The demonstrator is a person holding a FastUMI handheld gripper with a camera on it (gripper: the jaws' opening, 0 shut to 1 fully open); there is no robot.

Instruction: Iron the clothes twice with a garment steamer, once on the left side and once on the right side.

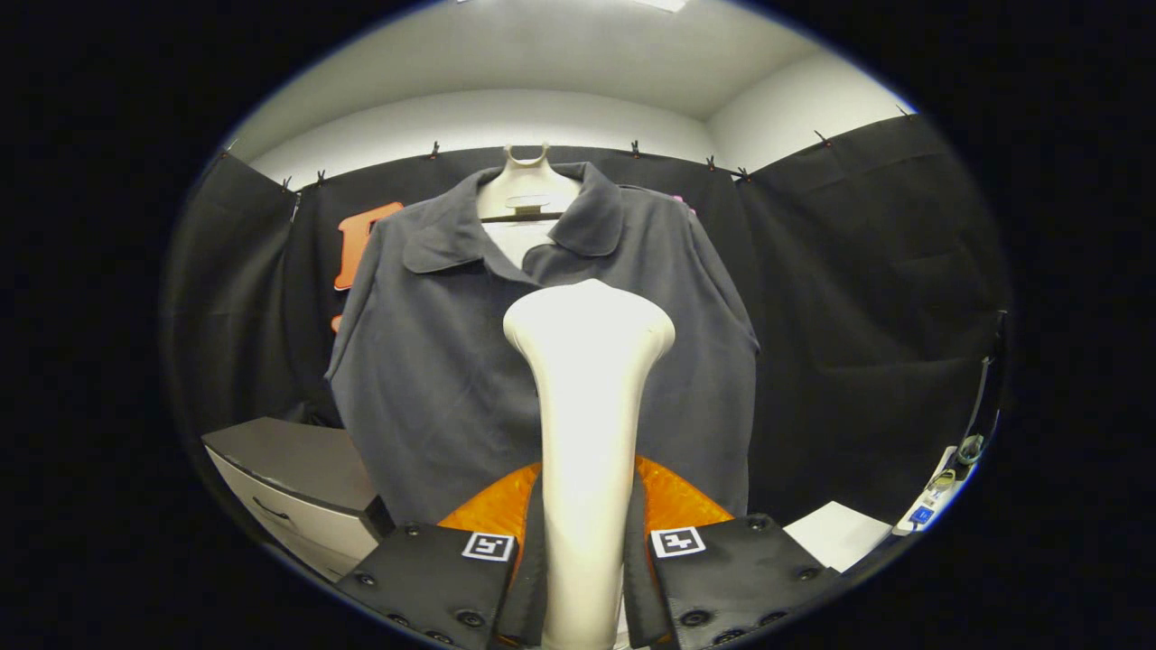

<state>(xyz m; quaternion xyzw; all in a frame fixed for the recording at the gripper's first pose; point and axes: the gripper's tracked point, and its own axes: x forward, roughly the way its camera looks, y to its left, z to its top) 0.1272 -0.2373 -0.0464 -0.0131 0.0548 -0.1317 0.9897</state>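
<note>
Tool [587,551] grips white garment steamer [589,406] before unmarked grey shirt [433,361].

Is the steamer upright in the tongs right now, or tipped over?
Upright. The steamer rises straight between both fingers of the tongs, head topmost before the hanging shirt.

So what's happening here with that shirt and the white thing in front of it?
A person is working a handheld gripper whose jaws are clamped on the handle of a white garment steamer. The steamer is held upright, its head pointing at a dark grey collared shirt that hangs on a hanger against the black cloth wall. The head sits in front of the middle of the shirt's chest; whether it touches the fabric is hard to tell. A drawer cabinet stands beside the shirt.
</note>
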